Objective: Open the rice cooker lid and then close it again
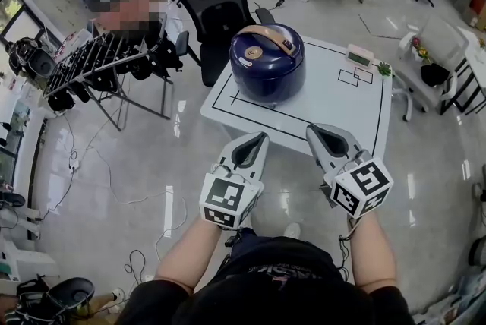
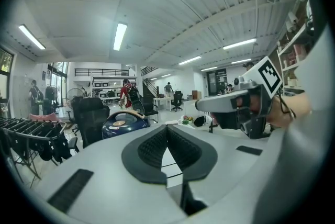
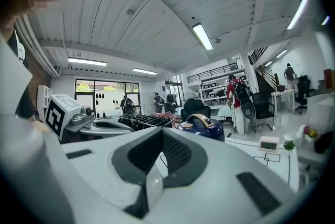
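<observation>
A dark blue rice cooker (image 1: 267,61) with a tan handle stands on the white table (image 1: 319,99), lid down. It also shows in the left gripper view, rice cooker (image 2: 123,123), and the right gripper view, rice cooker (image 3: 201,126). My left gripper (image 1: 262,136) hovers shut and empty just short of the table's near edge. My right gripper (image 1: 312,129) is beside it, also shut on nothing. Both point toward the cooker, well apart from it.
A small white timer (image 1: 359,55) and a green item (image 1: 384,70) sit at the table's far right corner. A black office chair (image 1: 216,1) stands behind the table. A rack of dark gear (image 1: 99,65) stands to the left. Cables lie on the floor.
</observation>
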`<state>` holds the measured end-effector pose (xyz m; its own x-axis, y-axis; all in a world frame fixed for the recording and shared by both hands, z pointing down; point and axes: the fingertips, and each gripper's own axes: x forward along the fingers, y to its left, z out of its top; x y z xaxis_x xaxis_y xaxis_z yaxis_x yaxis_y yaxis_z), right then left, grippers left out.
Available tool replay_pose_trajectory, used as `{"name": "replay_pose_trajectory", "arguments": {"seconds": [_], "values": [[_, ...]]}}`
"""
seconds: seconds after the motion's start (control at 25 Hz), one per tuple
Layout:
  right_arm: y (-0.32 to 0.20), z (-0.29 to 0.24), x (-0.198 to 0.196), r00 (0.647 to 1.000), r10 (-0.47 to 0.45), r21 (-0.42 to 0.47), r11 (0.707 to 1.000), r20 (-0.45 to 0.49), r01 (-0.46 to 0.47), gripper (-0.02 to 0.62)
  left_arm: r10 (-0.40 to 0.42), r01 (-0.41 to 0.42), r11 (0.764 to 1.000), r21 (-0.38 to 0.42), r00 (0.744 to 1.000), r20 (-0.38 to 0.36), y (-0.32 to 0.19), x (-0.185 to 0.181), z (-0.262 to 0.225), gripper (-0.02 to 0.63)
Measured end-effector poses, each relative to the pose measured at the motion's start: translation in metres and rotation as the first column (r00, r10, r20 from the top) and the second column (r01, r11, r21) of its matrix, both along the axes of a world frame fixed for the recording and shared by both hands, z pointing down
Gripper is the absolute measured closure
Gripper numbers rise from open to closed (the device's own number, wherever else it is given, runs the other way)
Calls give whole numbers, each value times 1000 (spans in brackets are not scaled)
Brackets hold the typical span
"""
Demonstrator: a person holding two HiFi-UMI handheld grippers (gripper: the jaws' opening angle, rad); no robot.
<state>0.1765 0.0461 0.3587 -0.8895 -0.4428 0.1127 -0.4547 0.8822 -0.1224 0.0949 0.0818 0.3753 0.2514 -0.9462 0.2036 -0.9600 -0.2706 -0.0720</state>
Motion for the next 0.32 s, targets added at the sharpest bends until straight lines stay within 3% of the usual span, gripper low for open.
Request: {"name": "replay_pose_trajectory", "arguments": {"seconds": [0.32], "values": [[6, -2, 8, 1000, -5, 5, 1000, 7, 5, 595, 1, -1, 1000, 6, 1000, 6, 5, 11, -3, 603]]}}
